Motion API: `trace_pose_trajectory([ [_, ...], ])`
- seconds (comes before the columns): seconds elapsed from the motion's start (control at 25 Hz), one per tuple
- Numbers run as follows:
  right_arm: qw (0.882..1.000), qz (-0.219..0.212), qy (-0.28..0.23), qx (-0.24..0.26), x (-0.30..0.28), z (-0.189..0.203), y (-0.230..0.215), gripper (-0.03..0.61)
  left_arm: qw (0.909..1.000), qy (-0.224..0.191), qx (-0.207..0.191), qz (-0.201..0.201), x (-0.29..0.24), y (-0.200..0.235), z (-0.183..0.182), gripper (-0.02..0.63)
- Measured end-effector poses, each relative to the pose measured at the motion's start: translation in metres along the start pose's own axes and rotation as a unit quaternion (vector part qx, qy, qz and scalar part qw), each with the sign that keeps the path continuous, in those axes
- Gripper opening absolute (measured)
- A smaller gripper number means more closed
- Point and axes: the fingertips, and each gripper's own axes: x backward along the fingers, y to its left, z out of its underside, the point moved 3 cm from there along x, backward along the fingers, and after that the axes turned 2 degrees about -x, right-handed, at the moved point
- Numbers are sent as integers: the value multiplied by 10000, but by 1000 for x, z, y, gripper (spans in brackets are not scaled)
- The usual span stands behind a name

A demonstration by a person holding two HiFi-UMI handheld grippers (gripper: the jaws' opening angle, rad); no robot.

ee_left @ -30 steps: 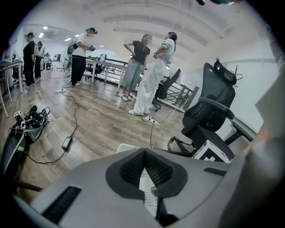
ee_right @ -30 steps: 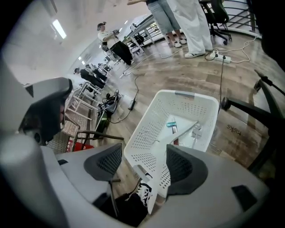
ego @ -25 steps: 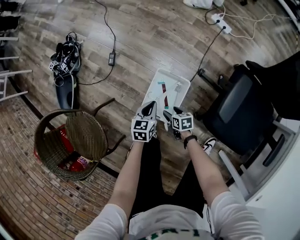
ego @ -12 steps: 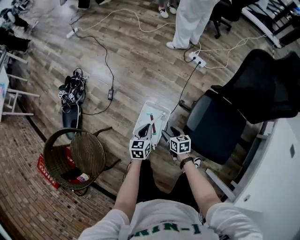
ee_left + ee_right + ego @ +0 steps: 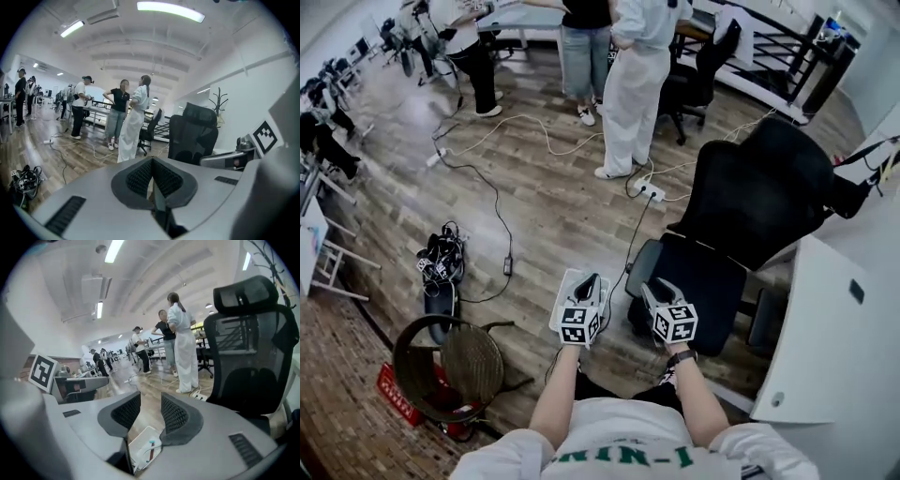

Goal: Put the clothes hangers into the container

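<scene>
A white container [image 5: 146, 449] lies on the wood floor below my grippers, with a thin hanger [image 5: 151, 449] with red and teal parts in it. In the head view only the container's rim [image 5: 566, 292] shows behind my left gripper [image 5: 587, 281]. That gripper [image 5: 152, 161] is shut with nothing held and points out across the room. My right gripper [image 5: 654, 289] is held beside it. In its own view the right gripper [image 5: 151, 401] has a narrow gap between closing jaws, and nothing is between them.
A black office chair [image 5: 722, 244] stands just right of the container, with a white desk [image 5: 825, 347] beyond it. A wicker chair [image 5: 455, 361] and a bundle of black gear [image 5: 441, 267] are at the left. Cables and a power strip [image 5: 652, 192] cross the floor. People [image 5: 637, 75] stand farther off.
The head view has swung up from the floor to the room. Both grippers have risen from over the container and now point outward, and the container is mostly hidden behind the left one.
</scene>
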Motion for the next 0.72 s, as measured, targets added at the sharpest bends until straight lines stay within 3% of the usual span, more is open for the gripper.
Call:
trace_pose_trajectory([
  [0.32, 9898, 633, -1253, 261, 107, -97, -32, 74, 9937, -652, -605, 676, -3, -95, -105, 12],
  [0.48, 9789, 961, -1780, 297, 152, -128, -48, 18, 9881, -942, -805, 908, 1, -137, -145, 12],
  [0.72, 9638, 1209, -2346, 376, 208, -155, -59, 15, 9780, -1294, -1068, 1243, 9, -190, -182, 12],
])
